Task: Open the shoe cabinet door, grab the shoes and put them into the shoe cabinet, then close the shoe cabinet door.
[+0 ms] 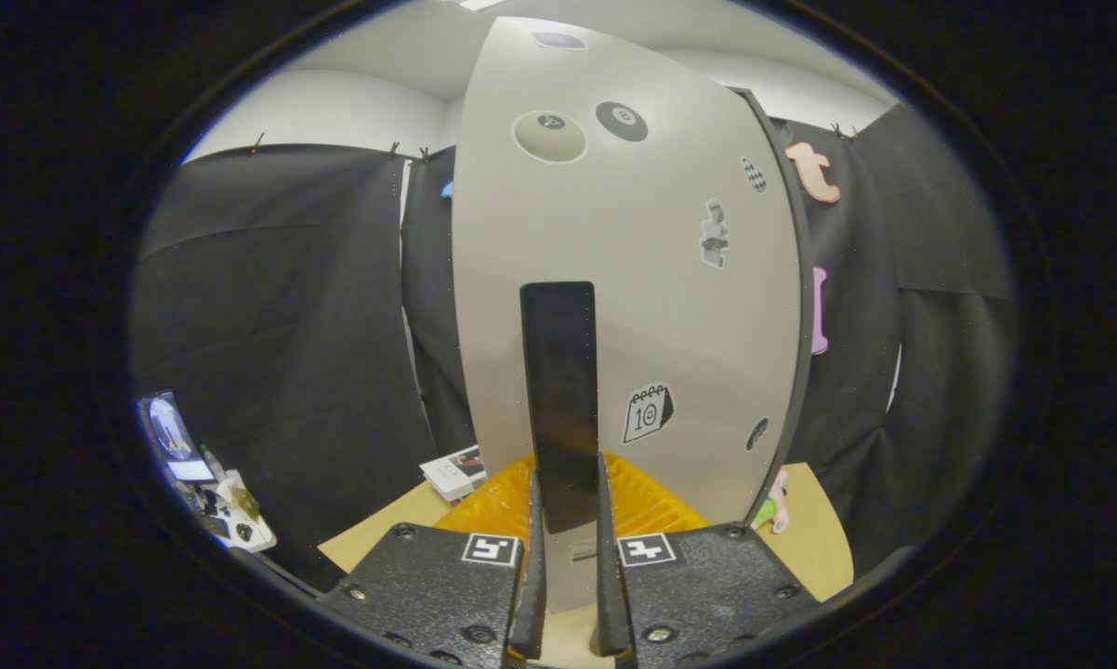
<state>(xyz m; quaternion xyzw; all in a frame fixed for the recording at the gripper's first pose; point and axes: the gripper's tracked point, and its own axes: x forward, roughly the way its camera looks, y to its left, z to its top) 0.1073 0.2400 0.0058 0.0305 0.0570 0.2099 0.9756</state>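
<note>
The shoe cabinet door [633, 279], a tall pale panel dotted with stickers, stands directly ahead of the gripper [568, 595] and rises well above it. A dark vertical handle [558, 400] runs down the middle of the door, and the two fingers sit close on either side of its lower end, apparently clamped on it, one finger to each flank. Whether the door is being pulled open or pushed shut cannot be told: its right-hand edge [795, 307] shows as a dark rim against the booth's black cloth, which suggests it stands swung at some angle.

Below the door and just beyond the fingers lies something ribbed and orange-yellow [651, 506], touching or very near the door's foot; it may be a shoe or a mat, too hidden to say. The wooden tabletop [809, 530] carries all this, with bare wood at its right corner and a small booklet [454, 472] near its left edge beside the door.

In my judgement the task is at a door step, with the shoes' whereabouts unsettled. Open room lies to the right of the door; the orange-yellow thing crowds its lower sweep.
</note>
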